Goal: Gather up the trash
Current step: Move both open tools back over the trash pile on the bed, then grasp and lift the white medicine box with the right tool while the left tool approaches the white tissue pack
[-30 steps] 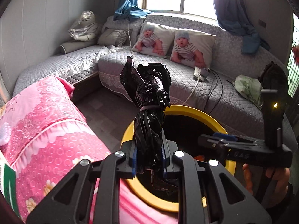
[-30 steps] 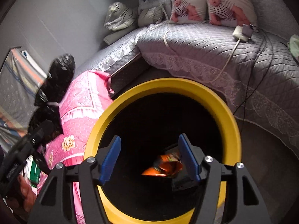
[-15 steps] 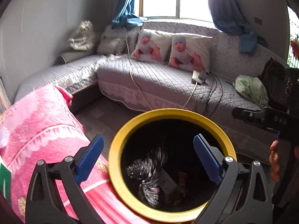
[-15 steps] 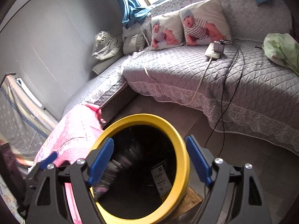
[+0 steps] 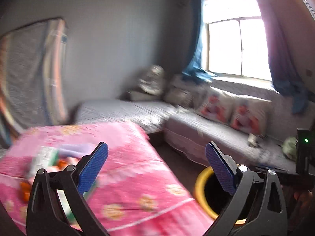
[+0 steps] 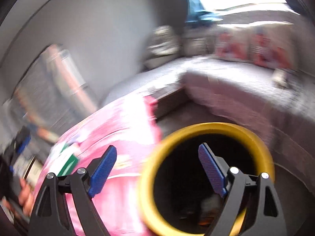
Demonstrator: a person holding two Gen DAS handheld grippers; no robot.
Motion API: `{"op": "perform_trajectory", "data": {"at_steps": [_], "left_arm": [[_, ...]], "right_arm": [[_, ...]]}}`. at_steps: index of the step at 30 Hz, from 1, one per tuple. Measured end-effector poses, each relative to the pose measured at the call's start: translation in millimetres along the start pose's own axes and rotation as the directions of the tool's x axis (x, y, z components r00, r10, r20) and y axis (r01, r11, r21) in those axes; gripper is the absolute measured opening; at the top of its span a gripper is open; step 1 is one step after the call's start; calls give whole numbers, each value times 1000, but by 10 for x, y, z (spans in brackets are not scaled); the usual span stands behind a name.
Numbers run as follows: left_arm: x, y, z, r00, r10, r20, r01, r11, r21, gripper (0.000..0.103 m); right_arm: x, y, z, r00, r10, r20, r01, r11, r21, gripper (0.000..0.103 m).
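Yellow-rimmed bin [image 6: 206, 131] lower right, interior dark, contents too blurred to identify. Left gripper [image 5: 156, 160] and right gripper [image 6: 157, 162] both spread wide, holding nothing. Blurred wrappers [image 5: 47, 157] lie lower left on pink quilt [image 5: 126, 169].

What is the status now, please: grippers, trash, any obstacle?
Left gripper open, empty. Right gripper open, empty, above yellow bin. Blurred litter lying on pink blanket. Nothing blocking.
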State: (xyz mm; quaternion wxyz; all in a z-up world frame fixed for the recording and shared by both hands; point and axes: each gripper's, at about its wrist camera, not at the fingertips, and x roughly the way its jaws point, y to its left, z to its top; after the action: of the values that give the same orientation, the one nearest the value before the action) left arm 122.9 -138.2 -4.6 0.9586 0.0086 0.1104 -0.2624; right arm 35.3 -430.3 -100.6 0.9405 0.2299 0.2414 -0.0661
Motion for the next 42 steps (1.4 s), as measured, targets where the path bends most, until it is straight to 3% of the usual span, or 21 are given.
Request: {"op": "perform_trajectory", "data": {"at_steps": [3, 5, 9, 14, 18, 23, 27, 31, 42], "left_arm": [[-356, 479, 27, 991, 121, 53, -120, 993, -11, 95], [-584, 837, -15, 970, 234, 66, -233, 972, -15, 95], [-909, 1450, -229, 924, 383, 15, -381, 923, -57, 95], [-1205, 1988, -599, 867, 489, -91, -497, 860, -112, 95], [-1321, 2215, -771, 853, 505, -132, -521, 839, -156, 95], [-1367, 2370, -848, 864, 481, -145, -503, 837, -216, 95], [-1341, 2380, -933, 879, 451, -155, -476, 850, -226, 95], [-1332, 2411, -988, 882, 441, -164, -469, 850, -240, 95], [-1290, 2494, -1091, 876, 436, -205, -478, 838, -262, 95]], "right_arm": [[209, 514, -55, 991, 116, -62, -123, 986, -114, 85], [389, 897, -114, 976, 175, -133, -196, 966, -170, 85], [730, 1540, -226, 907, 309, -285, -366, 914, -174, 85], [949, 2330, -496, 842, 341, -419, -479, 830, -285, 85], [971, 2863, -833, 799, 328, -504, -558, 718, -417, 85], [940, 3158, -1168, 759, 305, -575, -620, 609, -494, 85], [984, 3353, -1239, 740, 294, -605, -647, 558, -519, 83], [1084, 3524, -1301, 730, 268, -629, -660, 515, -546, 78], [1610, 3656, -1468, 723, 155, -673, -640, 516, -569, 77]]}}
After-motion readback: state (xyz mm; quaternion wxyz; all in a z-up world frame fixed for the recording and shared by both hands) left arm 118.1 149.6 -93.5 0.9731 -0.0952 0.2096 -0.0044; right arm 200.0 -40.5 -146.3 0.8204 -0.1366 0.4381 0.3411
